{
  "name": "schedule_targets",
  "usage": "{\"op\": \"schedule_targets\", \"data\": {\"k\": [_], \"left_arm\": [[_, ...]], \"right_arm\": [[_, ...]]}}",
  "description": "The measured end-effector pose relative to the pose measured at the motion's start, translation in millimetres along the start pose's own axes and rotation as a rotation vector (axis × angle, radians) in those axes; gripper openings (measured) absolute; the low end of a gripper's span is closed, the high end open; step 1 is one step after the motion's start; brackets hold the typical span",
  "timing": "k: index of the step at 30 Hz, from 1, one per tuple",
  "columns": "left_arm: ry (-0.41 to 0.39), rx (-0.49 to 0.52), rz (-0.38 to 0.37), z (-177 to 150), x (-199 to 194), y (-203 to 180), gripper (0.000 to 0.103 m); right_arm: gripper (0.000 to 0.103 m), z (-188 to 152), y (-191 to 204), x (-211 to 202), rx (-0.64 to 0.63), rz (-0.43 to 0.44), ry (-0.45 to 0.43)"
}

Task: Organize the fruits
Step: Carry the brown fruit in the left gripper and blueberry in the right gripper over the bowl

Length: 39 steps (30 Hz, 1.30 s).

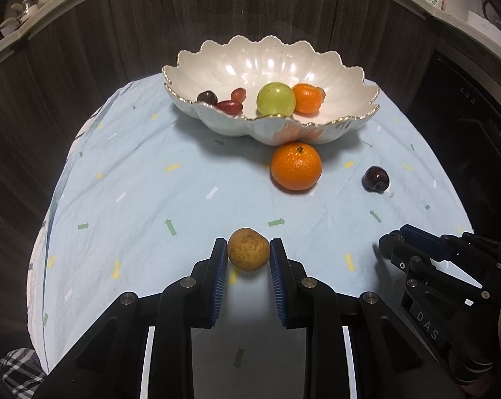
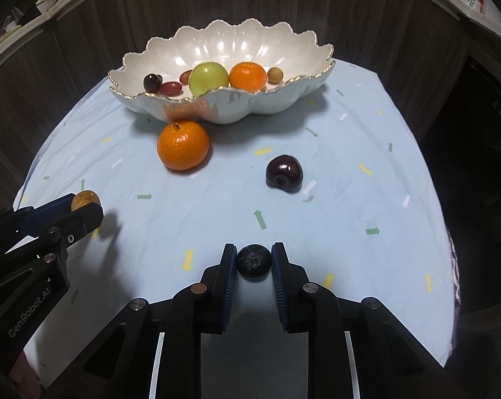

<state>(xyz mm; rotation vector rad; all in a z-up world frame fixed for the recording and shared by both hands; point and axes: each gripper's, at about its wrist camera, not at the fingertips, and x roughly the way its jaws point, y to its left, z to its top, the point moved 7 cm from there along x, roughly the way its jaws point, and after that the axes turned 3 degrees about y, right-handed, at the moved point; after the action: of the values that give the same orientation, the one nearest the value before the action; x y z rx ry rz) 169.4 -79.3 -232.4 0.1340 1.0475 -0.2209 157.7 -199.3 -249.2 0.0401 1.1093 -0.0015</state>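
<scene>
Pale-blue cloth [image 1: 144,179] covers the table, and near its front edge both tongs are closed on small fruit: the left gripper [image 1: 249,256] pinches a tan, speckled round fruit [image 1: 249,249] across its middle, and the right gripper [image 2: 253,262] clamps a small dark, ridged fruit [image 2: 253,261] the same way. Toward the back edge stands the scalloped white bowl [image 2: 283,50], already holding a green apple [image 2: 208,78], an orange, red grapes and a dark cherry. Just in front of the bowl a loose orange [image 2: 183,144] sits touching or nearly touching its wall, and a dark cherry [image 2: 284,173] lies apart toward the right edge. Both held fruits look light and firm enough for a side grip at the widest point, though their round skins could roll or squirt out under hard pressure. Its thin fluted rim makes the bowl look fragile, so fruit is better lowered in than dropped.
</scene>
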Motion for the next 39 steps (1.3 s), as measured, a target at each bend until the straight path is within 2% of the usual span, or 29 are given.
{"op": "schedule_targets", "data": {"k": [11, 25, 39], "left_arm": [[-0.025, 0.007, 0.013, 23, -10, 0, 0.026], [-0.067, 0.011, 0.027, 69, -18, 6, 0.026], [-0.097, 0.019, 0.031, 110, -16, 11, 0.026]], "right_arm": [[0.022, 29, -10, -22, 0.007, -0.019, -0.073], [0.022, 72, -12, -42, 0.019, -0.007, -0.147], [0.022, 112, -18, -48, 0.025, -0.006, -0.200]]}}
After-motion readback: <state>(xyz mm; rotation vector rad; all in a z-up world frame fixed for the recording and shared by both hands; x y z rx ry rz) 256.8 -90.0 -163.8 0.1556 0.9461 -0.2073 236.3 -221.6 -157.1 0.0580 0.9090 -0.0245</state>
